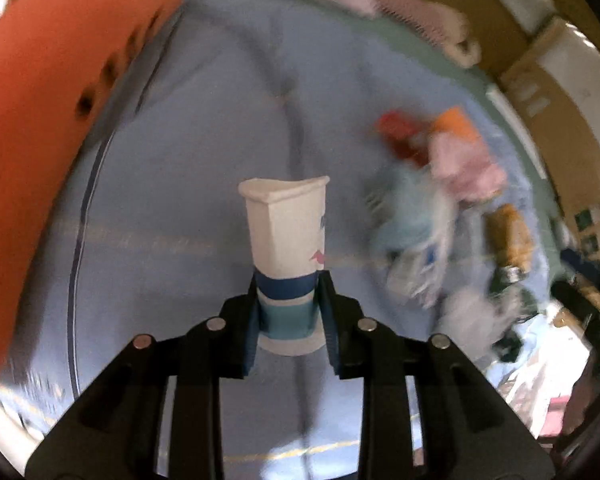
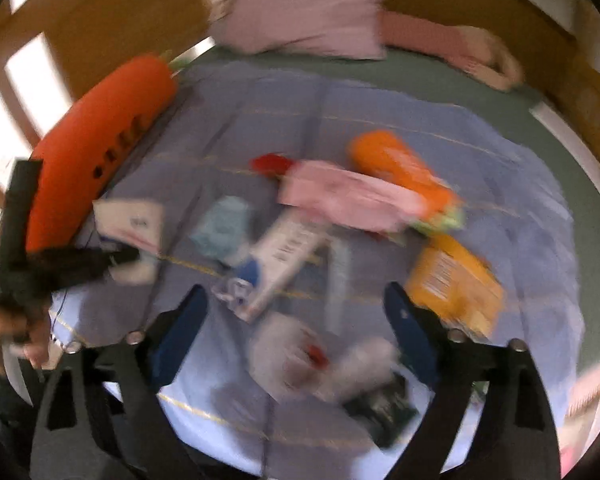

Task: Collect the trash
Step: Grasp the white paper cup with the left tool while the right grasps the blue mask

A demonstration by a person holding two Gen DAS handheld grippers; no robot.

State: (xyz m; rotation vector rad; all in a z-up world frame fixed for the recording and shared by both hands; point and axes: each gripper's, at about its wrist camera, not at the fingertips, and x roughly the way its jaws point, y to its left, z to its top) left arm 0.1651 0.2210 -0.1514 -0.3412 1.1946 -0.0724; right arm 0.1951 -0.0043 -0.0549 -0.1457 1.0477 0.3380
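above the bed, left hand-held gripper (image 1: 288, 300) clamps a paper cup (image 1: 286, 240); right hand-held gripper (image 2: 296, 304) gapes apart.

Bare blue sheet (image 1: 172, 184) lies between carrot pillow (image 1: 60, 80) and trash pile (image 1: 432, 200).

We see our left black 2-finger gripper with blue pads (image 1: 287, 312) clamped on crushed white paper cup with blue bands (image 1: 286, 240), cup upright between jaws. Our right black 2-finger gripper with blue pads (image 2: 296, 300) spread wide, holding nothing.
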